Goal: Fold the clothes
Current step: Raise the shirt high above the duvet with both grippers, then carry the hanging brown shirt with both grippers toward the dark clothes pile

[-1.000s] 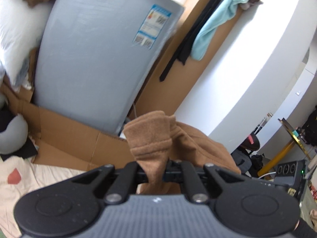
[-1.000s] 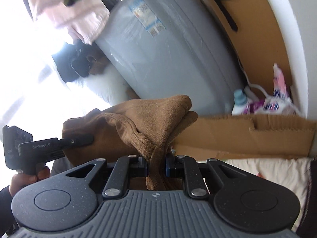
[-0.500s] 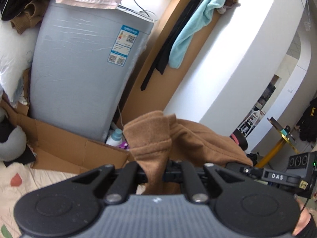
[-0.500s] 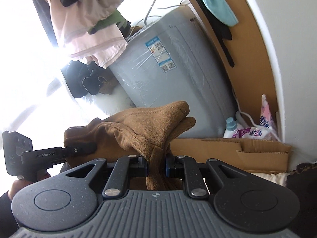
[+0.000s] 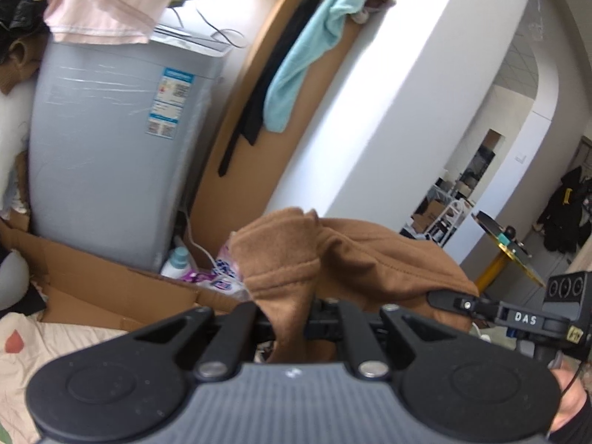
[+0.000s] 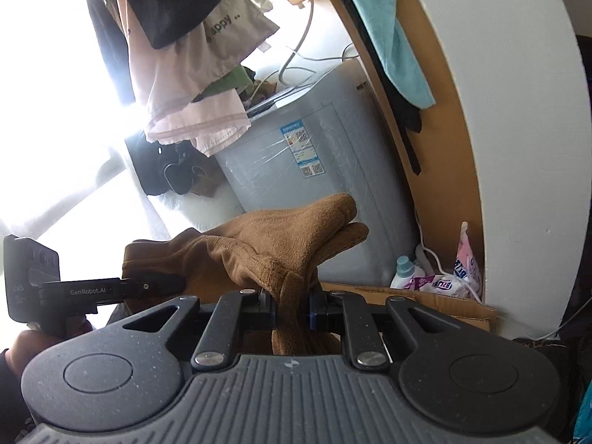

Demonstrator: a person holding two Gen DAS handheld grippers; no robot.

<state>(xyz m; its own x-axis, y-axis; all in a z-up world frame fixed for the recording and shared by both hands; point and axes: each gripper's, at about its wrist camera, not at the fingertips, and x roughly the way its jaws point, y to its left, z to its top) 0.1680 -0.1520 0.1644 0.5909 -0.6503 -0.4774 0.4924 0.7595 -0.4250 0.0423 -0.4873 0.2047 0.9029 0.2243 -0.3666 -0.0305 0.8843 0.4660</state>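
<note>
Left tongs (image 5: 292, 320) and right tongs (image 6: 292, 305) — each clamped tight on a bunched edge of the brown garment (image 5: 370, 259), which spans between them in mid-air. Beyond, the grey washing machine (image 5: 107, 155) has dropped lower in view: the garment was raised — likely for shaking out before folding.

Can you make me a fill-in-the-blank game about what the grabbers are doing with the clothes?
1. Both grippers are shut on the same ____ garment.
2. The left gripper and the right gripper each pinch it between their two ____.
3. The big grey machine behind it has ____ clothes piled on top.
4. A ____ towel hangs on the wooden board.

Missing words: brown; fingers; pink; light blue
</note>
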